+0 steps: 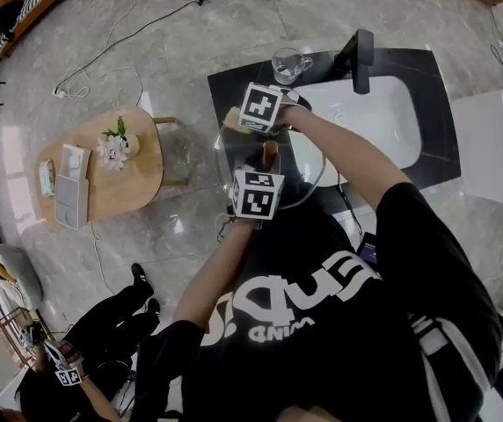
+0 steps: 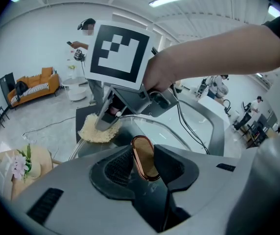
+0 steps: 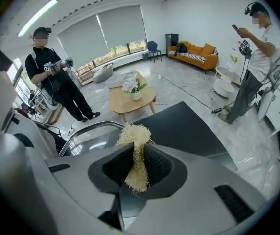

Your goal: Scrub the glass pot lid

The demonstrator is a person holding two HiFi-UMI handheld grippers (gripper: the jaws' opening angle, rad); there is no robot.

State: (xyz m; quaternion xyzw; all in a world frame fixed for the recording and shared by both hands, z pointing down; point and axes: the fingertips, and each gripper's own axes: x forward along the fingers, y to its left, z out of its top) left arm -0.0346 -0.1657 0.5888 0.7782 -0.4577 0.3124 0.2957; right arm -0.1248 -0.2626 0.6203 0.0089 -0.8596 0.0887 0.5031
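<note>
Head view: the left gripper [image 1: 266, 170] holds the glass pot lid [image 1: 309, 170] by its handle [image 1: 270, 154] over the dark table [image 1: 427, 148], beside the sink [image 1: 375, 117]. The right gripper [image 1: 236, 118] sits at the lid's far-left rim. Left gripper view: the jaws clamp the copper oval handle across its flat faces, and the glass spreads ahead. Right gripper view: the jaws pinch a straw-coloured scrubber [image 3: 136, 146] with the lid's rim just beyond, so the right hand looks placed to scrub.
</note>
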